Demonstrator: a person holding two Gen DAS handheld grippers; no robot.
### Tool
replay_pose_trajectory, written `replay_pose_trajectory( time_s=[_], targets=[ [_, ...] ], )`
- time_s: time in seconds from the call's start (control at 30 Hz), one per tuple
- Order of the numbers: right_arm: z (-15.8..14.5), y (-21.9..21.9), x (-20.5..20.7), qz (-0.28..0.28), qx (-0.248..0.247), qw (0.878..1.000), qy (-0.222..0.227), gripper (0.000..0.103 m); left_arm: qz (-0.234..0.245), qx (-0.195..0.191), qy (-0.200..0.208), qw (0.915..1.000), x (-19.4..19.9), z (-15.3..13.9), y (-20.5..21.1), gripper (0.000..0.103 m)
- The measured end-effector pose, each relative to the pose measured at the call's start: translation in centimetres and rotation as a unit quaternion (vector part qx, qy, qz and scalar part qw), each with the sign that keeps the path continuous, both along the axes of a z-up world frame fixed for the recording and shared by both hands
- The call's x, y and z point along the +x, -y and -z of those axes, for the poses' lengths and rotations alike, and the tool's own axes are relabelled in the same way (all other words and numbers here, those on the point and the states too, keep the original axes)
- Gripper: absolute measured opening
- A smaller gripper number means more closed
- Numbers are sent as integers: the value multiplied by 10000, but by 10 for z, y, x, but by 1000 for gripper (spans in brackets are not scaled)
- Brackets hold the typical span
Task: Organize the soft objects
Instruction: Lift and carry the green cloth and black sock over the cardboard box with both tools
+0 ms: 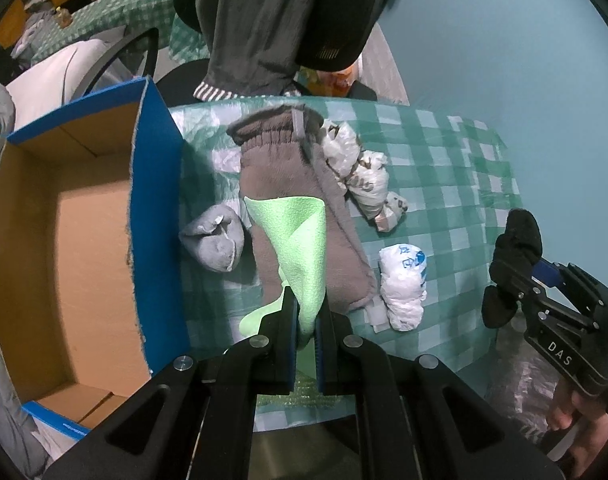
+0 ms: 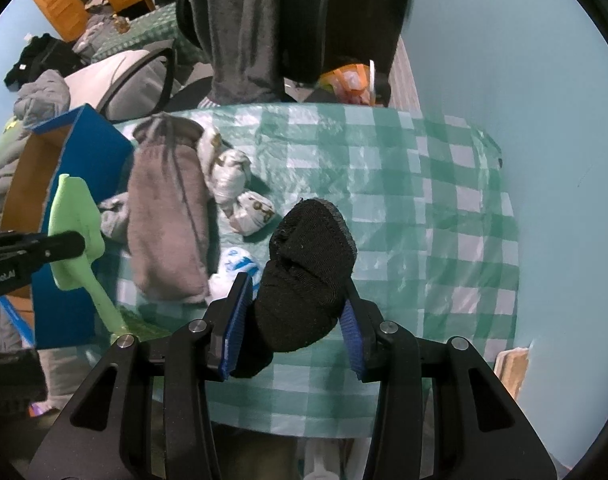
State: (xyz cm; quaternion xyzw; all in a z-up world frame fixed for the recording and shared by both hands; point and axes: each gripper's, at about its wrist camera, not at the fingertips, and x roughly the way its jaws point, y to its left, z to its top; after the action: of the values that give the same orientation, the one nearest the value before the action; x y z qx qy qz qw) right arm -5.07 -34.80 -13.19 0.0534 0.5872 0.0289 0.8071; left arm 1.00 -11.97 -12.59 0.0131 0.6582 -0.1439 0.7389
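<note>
Gripping a light green cloth, left gripper clenched, cloth hanging above the checked table | right gripper clamps a rolled black sock off the table | beyond: brown mitten, grey sock ball, white bundles | far left: open cardboard box.

Both wrist cams look steeply down along own tongs, close above worktop. Left view sits nearer blue box. Shared: checkered cloth, brown sock, wrapped bundles, each other's tongs.
</note>
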Motion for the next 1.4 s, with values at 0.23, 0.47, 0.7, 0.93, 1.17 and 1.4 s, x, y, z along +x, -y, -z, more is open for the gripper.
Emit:
replay_pose_trajectory(
  time_s=[0.23,0.47,0.7,0.93,1.17,1.4],
  targets=[
    [-17,-10,1,-93,59,9999,125,41,71,-4,234,9997,-6,-20,-5,7],
    [-33,-24,2,-222,131,9994,233,41,28,26,348,9994,-11,-31,-16,7],
    [-48,-39,6,-380,213,9985,340,41,-88,8,433,9990,-13,-40,-30,7],
    [-61,-61,13,-605,281,9968,438,41,-273,3,545,9981,-13,-52,-48,7],
    [-66,-81,20,-814,334,9949,484,41,-453,51,630,9970,-12,-60,-66,7],
    [-70,-104,29,-1022,395,9927,509,41,-675,65,676,9954,-11,-66,-88,7]
  ],
)
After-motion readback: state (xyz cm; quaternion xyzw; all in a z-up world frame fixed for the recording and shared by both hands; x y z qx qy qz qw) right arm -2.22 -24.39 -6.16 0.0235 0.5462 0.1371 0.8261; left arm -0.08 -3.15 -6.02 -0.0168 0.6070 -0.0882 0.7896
